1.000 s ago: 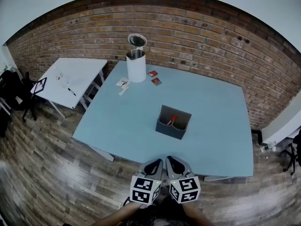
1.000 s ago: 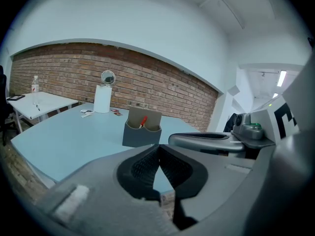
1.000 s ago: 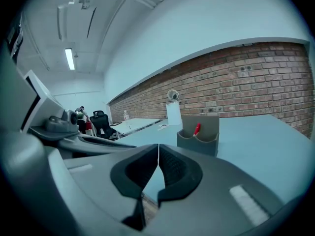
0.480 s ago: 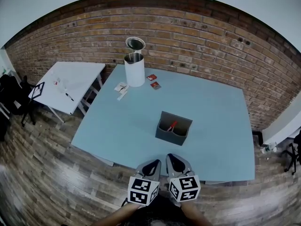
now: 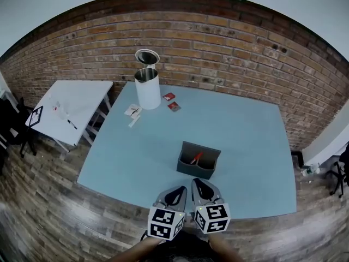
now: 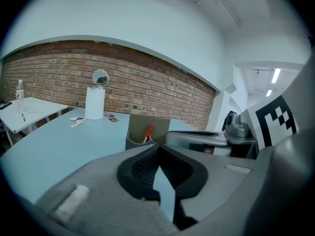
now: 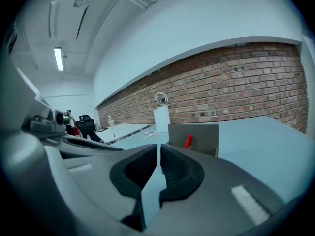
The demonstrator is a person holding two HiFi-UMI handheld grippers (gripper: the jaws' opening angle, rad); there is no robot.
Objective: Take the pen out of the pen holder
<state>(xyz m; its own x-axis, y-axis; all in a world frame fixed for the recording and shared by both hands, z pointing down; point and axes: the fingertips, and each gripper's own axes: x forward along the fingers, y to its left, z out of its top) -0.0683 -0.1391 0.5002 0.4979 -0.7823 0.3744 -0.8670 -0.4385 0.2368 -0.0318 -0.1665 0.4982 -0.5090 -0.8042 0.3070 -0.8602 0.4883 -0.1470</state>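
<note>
A dark grey pen holder stands on the light blue table, with a red pen leaning inside it. My two grippers hover side by side at the table's near edge, short of the holder. The left gripper is shut and empty, and so is the right gripper. In the left gripper view the pen holder and its red pen show just beyond the left gripper. The right gripper view shows the pen holder and the red pen ahead of the right gripper.
A white cylindrical bin with its lid up stands at the table's far left corner. Two small red cards and some paper slips lie near it. A white side table stands to the left, a brick wall behind.
The table and pen holder have shifted down in the head view, so the holder now sits nearer my grippers. Both grippers stay shut and side by side.
</note>
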